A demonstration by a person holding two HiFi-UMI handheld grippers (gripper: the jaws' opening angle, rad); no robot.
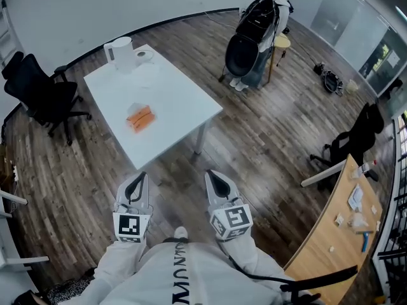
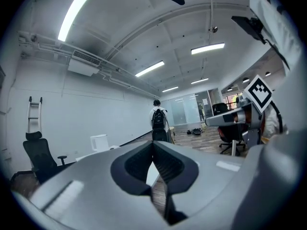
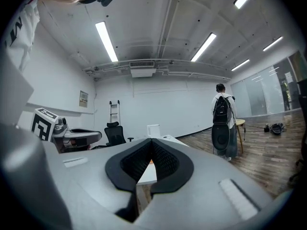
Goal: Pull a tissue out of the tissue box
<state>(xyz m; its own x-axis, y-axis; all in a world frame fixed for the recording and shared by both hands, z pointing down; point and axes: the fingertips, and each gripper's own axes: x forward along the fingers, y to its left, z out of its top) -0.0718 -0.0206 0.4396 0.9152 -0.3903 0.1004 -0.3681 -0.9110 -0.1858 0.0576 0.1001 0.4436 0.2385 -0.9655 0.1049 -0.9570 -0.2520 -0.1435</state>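
Note:
An orange tissue pack [image 1: 140, 117] lies flat near the middle of the white table [image 1: 184, 107] ahead of me. Both grippers are held low over the wooden floor, short of the table's near corner and apart from the pack. My left gripper [image 1: 138, 178] has its jaws closed tip to tip with nothing between them, which the left gripper view [image 2: 153, 143] also shows. My right gripper [image 1: 215, 175] is shut and empty too [image 3: 151, 141]. Past its jaws in the right gripper view, a sliver of the orange pack [image 3: 151, 161] shows on the table.
A white kettle [image 1: 121, 53] and a paper roll [image 1: 145, 56] stand at the table's far end. A black office chair [image 1: 41, 97] is at its left. A person with a black backpack [image 1: 257, 24] stands by a stool beyond. A wooden desk [image 1: 331, 234] runs along the right.

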